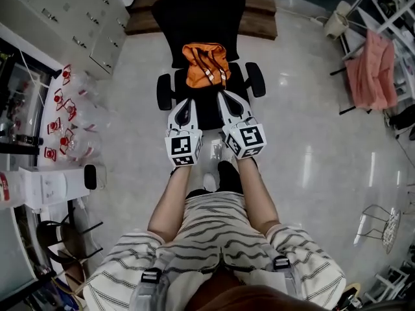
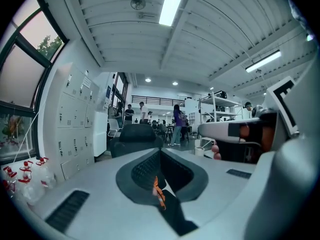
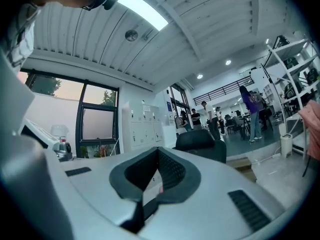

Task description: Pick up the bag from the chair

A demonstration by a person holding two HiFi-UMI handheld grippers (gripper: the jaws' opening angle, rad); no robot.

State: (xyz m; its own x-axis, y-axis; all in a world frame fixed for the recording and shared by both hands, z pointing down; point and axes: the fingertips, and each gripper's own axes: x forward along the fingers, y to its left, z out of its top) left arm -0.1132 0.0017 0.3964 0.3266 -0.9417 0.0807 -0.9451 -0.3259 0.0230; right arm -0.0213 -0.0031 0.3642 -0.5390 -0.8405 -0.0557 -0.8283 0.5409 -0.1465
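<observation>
"What were the tools doing?"

"The left tool (image 1: 189, 102) and right tool (image 1: 223, 95) were both closed and empty, side by side, with square-patterned cubes (image 1: 183, 149) behind them."

"And the bag?"

"The orange bag (image 1: 206, 63) lay just beyond them, on the black chair (image 1: 194, 11)."

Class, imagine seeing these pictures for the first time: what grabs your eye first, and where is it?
The bright orange bag on the black chair, top centre of the head view. Just below it, the left gripper and right gripper, jaws together, point at it; a pink cloth hangs at upper right.
</observation>
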